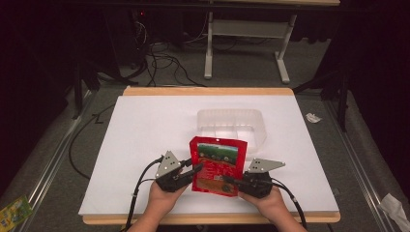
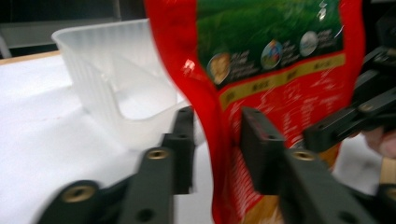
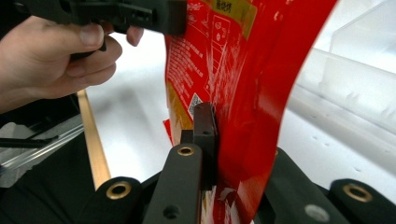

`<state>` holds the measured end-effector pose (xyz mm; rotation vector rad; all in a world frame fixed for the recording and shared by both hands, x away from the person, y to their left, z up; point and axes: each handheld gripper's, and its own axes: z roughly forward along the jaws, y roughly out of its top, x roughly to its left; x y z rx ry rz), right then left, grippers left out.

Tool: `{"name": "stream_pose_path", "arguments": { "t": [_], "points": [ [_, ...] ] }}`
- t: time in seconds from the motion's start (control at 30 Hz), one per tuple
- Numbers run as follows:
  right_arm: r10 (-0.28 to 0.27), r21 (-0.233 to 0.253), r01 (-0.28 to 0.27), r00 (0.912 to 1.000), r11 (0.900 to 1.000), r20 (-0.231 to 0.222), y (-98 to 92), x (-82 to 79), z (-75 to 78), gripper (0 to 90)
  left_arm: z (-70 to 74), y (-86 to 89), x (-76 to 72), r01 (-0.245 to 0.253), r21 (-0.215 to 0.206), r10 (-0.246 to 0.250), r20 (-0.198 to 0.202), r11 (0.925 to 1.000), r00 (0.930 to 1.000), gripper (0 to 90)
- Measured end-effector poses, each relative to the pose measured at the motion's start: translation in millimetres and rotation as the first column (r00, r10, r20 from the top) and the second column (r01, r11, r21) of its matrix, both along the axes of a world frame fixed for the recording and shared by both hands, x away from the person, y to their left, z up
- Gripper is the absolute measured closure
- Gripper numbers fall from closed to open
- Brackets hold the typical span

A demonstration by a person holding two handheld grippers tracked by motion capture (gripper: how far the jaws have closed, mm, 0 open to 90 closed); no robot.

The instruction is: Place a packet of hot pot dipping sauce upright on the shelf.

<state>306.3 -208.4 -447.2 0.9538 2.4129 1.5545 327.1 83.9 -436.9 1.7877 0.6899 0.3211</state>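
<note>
Seen from above, left to right: at the far left edge of the grey floor, a green wrapper [image 1: 13, 210]. Next, black cables [image 1: 82, 140] trailing along the floor beside the table [image 1: 145, 121], white-topped with a pale wooden rim. Near its front edge, the left gripper [image 1: 196, 168], jaws parted on either side of the left edge of a red snack bag [image 1: 217, 166], not pressed shut on it. In the middle, that bag held upright just above the table top, green panel toward the top, printed side toward the person. Just behind it, a clear plastic tub [image 1: 232, 123] resting on the white surface. To the right of the bag, the right gripper [image 1: 227, 180], jaws clamped tight on the bag's lower right edge. Farther right, off the table, two crumpled scraps of white paper [image 1: 313, 117] on the floor. At the back, in a dark room, the white legs of another desk [image 1: 251, 43] amid tangled cords.
</note>
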Motion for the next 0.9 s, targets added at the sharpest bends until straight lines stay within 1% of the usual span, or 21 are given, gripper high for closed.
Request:
{"name": "stream_pose_path", "arguments": {
  "t": [0.03,0.07,0.1,0.23,0.3,0.33,0.43,0.47,0.53,0.57,0.6,0.73,0.87,0.9],
  "points": [
    [-0.001,0.003,0.001,1.0000,1.000,-0.005,-0.2,-0.9,0.4,86.7,-0.3,1.9,-0.6,-0.001,0.009,0.001,0.001,1.0000,1.0000,61.0],
    [-0.004,0.009,0.005,0.9999,1.000,-0.013,-0.2,-2.0,0.9,86.8,-0.3,6.3,-1.8,-0.010,0.026,0.010,0.007,0.9996,0.9999,54.7],
    [-0.007,0.009,0.007,0.9998,1.000,-0.017,-0.2,-2.6,1.1,86.8,-0.3,6.3,-1.8,-0.010,0.026,0.010,0.007,0.9996,0.9999,52.2],
    [-0.004,0.023,0.004,0.9998,1.000,-0.019,-0.1,-4.3,2.1,87.1,-0.5,16.5,-2.1,-0.020,0.045,0.020,-0.003,0.9988,0.9998,49.6],
    [-0.005,0.032,0.005,0.9999,0.999,-0.014,-0.7,-5.5,3.3,87.2,-1.3,20.8,-1.3,-0.030,0.061,0.031,-0.008,0.9977,0.9995,48.7],
    [-0.007,0.036,0.007,1.0000,0.999,-0.003,-1.3,-7.0,5.1,87.3,-2.7,24.0,0.7,-0.032,0.070,0.034,-0.028,0.9970,0.9990,46.1],
    [-0.015,0.036,0.015,0.9999,0.999,0.002,-2.4,-8.2,6.8,87.4,-3.9,25.9,1.5,-0.040,0.071,0.042,-0.038,0.9967,0.9984,43.8],
    [-0.020,0.037,0.020,0.9998,0.999,0.003,-3.2,-9.0,7.7,87.4,-4.2,26.7,1.7,-0.044,0.077,0.047,-0.038,0.9961,0.9982,42.5],
    [-0.028,0.043,0.027,0.9995,0.999,0.015,-5.2,-9.8,9.2,87.4,-4.3,27.7,1.0,-0.052,0.082,0.055,-0.034,0.9953,0.9979,41.1],
    [-0.040,0.039,0.039,0.9988,0.998,0.028,-7.9,-11.0,11.2,87.5,-4.1,28.3,0.3,-0.056,0.086,0.059,-0.030,0.9947,0.9978,40.6],
    [-0.040,0.039,0.039,0.9988,0.998,0.028,-7.9,-11.0,11.2,87.5,-3.9,29.1,-0.2,-0.058,0.088,0.060,-0.029,0.9945,0.9978,40.6],
    [-0.069,0.044,0.067,0.9959,0.997,0.059,-14.3,-12.7,14.7,87.4,-4.4,32.4,-2.3,-0.065,0.087,0.068,-0.031,0.9941,0.9972,39.6],
    [-0.114,0.052,0.110,0.9892,0.993,0.091,-21.6,-15.0,19.5,87.5,-8.1,37.7,-3.3,-0.061,0.108,0.068,-0.064,0.9923,0.9956,37.6],
    [-0.138,0.059,0.132,0.9842,0.990,0.111,-25.2,-15.8,21.5,87.4,-9.1,41.3,-4.1,-0.067,0.117,0.076,-0.073,0.9908,0.9944,36.9]
  ]
}}
